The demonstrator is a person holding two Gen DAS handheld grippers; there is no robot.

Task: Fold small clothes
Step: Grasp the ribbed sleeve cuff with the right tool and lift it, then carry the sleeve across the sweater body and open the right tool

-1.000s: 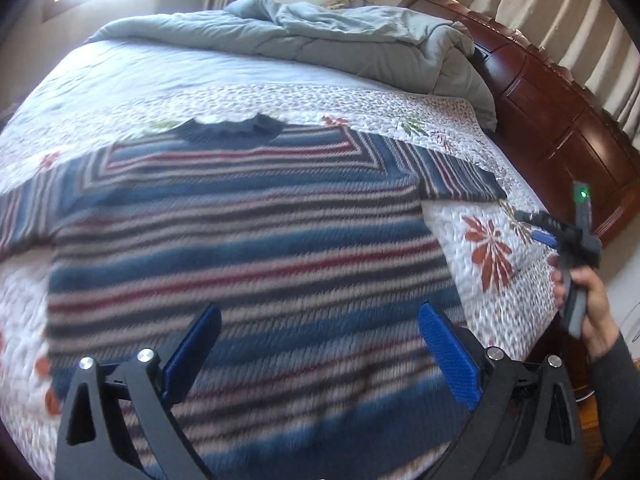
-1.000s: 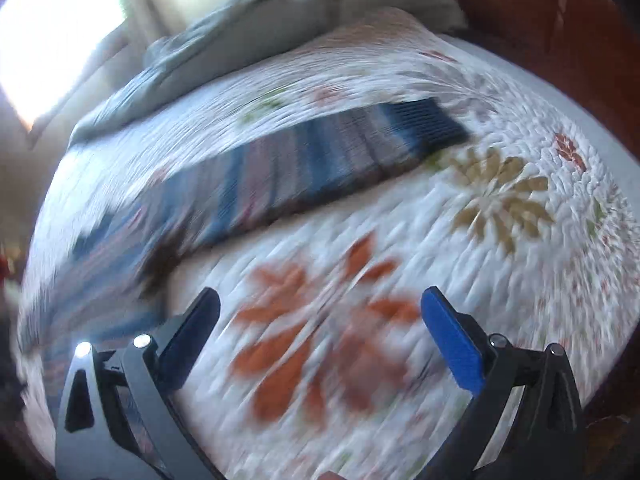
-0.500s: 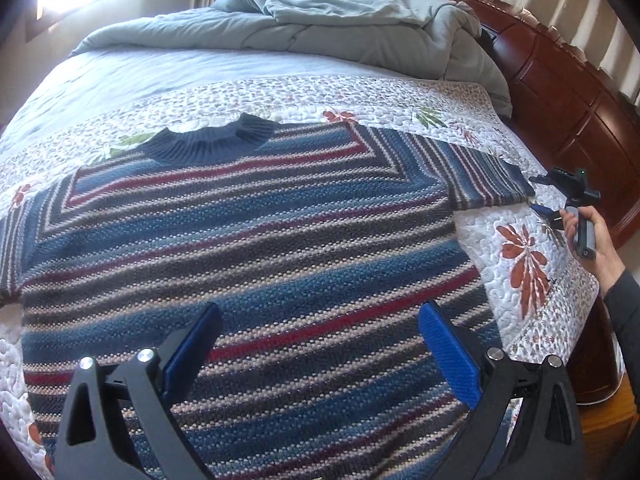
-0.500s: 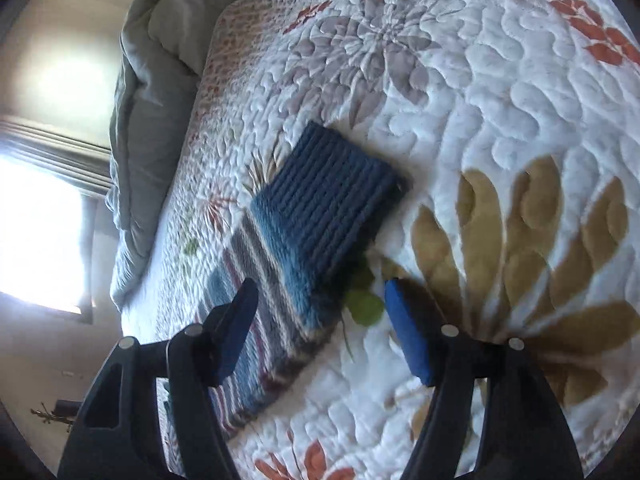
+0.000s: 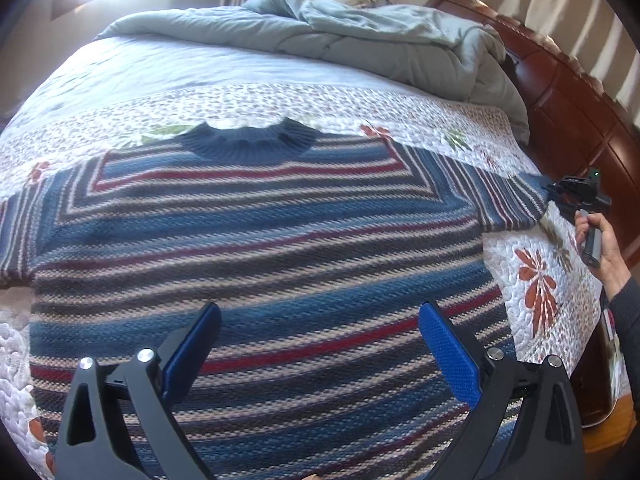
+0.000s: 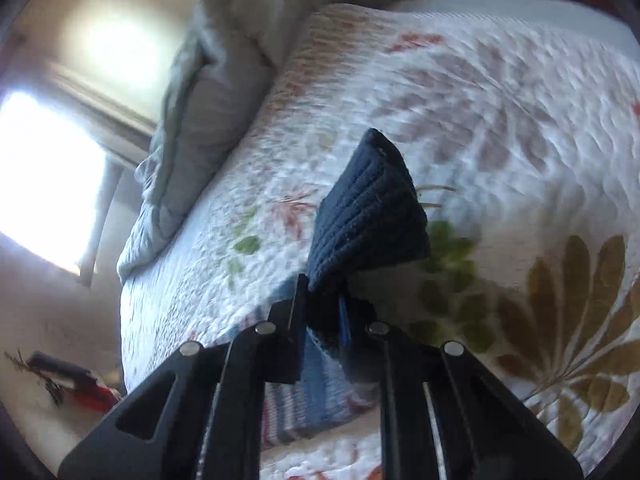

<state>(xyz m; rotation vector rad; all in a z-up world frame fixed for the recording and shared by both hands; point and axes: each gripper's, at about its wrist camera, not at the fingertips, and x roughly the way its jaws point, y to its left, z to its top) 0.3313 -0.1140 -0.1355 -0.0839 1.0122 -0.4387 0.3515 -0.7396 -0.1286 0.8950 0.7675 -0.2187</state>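
A striped blue, red and cream knit sweater [image 5: 256, 248] lies flat on the bed, its dark collar [image 5: 248, 142] at the far side. My left gripper [image 5: 320, 336] is open and empty, hovering over the sweater's lower body. My right gripper [image 6: 324, 300] is shut on the dark blue ribbed cuff [image 6: 368, 216] of the right sleeve. In the left wrist view the right gripper [image 5: 554, 192] sits at the sleeve end [image 5: 516, 204] near the bed's right edge, held by a hand.
The floral quilt [image 5: 536, 280] covers the bed. A bunched grey-green duvet [image 5: 360, 36] lies at the far end. A dark wooden headboard [image 5: 576, 112] runs along the right. A window [image 6: 44, 176] glares bright at the left.
My right gripper closed onto the sleeve cuff, which now bunches up between the jaws. My left gripper stayed open, drifting slightly over the sweater.
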